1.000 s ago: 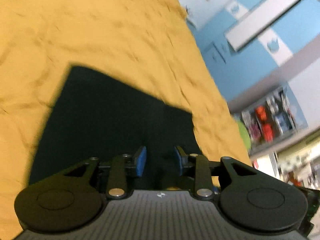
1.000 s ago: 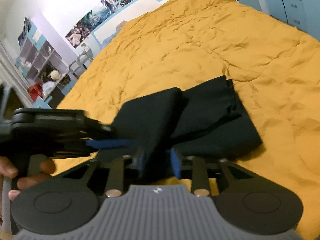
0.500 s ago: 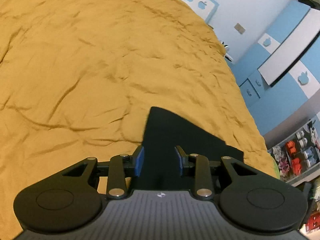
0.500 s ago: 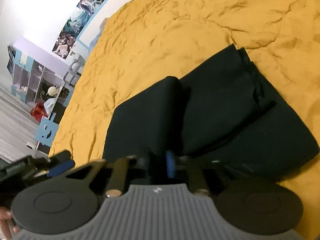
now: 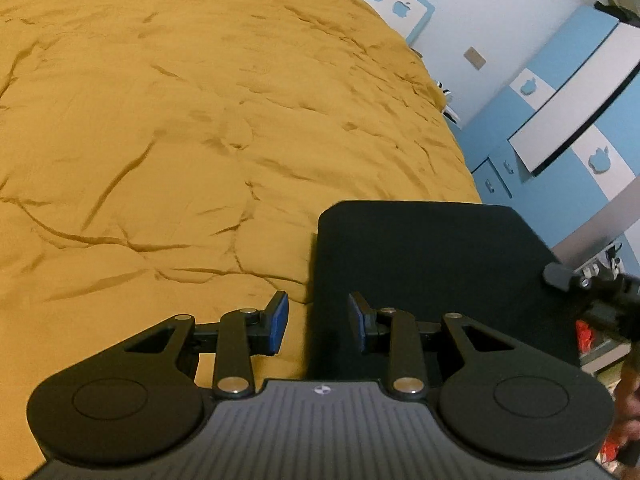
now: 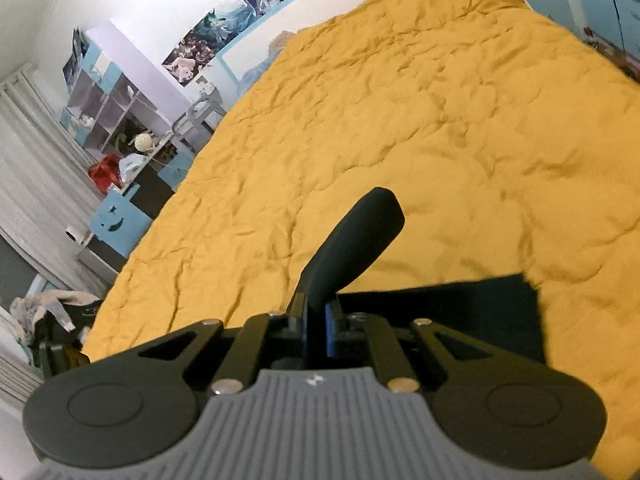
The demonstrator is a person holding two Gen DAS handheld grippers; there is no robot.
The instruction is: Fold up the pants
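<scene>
Right tool (image 6: 316, 330): blue pads pressed together, pinching a fold of the black pants (image 6: 352, 248). The pinched cloth stands up past the fingertips as a rounded dark tongue, and the rest of the garment trails off low to the right over the bed. Likely reason for the grip: to carry this edge across and make the next fold.

Left tool (image 5: 318, 316): jaws partly spread, nothing between the pads. It sits over the near left edge of the pants (image 5: 432, 272); one pad is over the bedspread, the other over dark cloth. No contact visible. Probably poised to take that edge, or to hold the stack down while the other side is carried.

From the left wrist view the pants show as a flat black panel with a rounded far corner, seemingly raised off the bed. The right tool's tip (image 5: 560, 276) shows at its right edge.

Yellow quilted bedspread (image 5: 200, 120) covers the bed, wrinkled, bare apart from the pants. Blue-and-white cabinets (image 5: 568, 92) stand beyond.

Judgement: mid-fold, not finished.
</scene>
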